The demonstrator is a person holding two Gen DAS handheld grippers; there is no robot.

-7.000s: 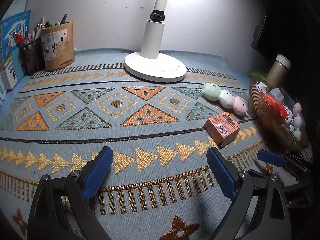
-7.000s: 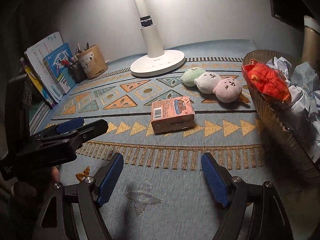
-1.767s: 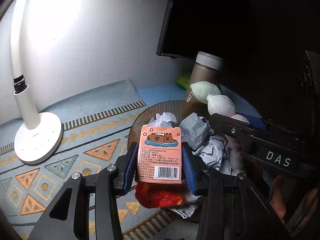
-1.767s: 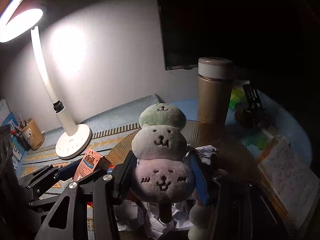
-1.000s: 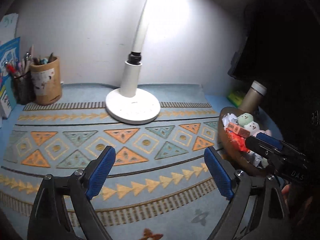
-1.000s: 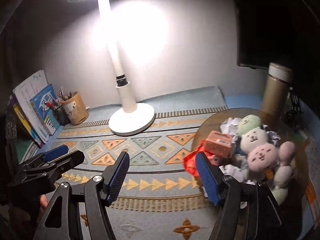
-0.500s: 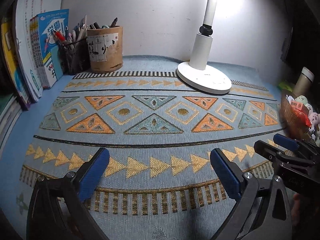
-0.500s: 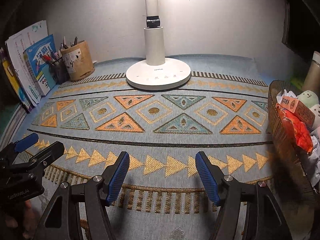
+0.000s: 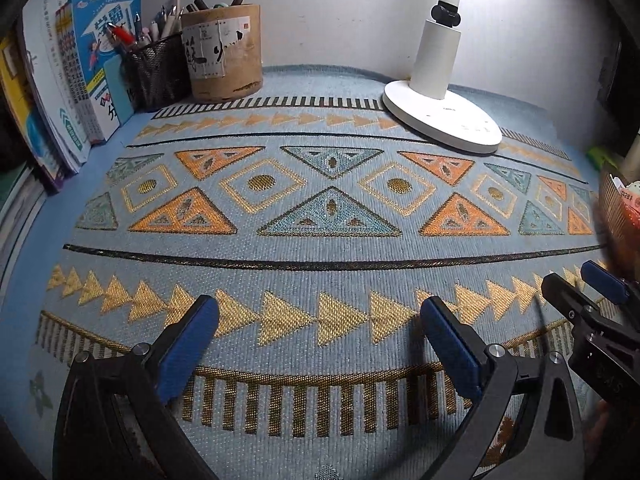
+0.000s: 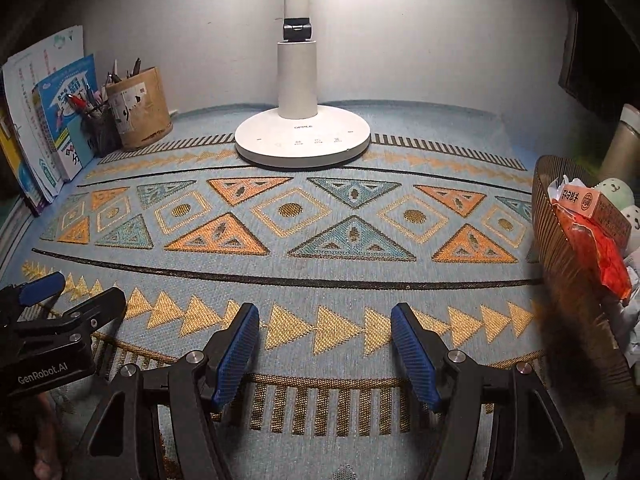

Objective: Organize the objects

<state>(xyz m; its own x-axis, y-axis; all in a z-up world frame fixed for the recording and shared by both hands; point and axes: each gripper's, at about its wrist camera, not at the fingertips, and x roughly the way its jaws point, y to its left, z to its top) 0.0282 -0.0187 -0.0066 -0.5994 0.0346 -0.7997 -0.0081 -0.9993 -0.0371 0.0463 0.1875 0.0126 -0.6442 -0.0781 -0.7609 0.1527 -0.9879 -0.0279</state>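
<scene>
Pink box tilted lengthwise in basket

Box and plush toy in the basket

An orange-pink box was seen lying tilted atop a red wrapper in the ribbed brown basket; a plush toy, with pale-green and white balls visible, was lodged just behind it.

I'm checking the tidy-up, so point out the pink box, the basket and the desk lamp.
pink box [image 10: 600,210], right wrist view, its side face
basket [image 10: 568,264], right wrist view, its outer wall
desk lamp [image 10: 302,142], right wrist view, its round base
</scene>
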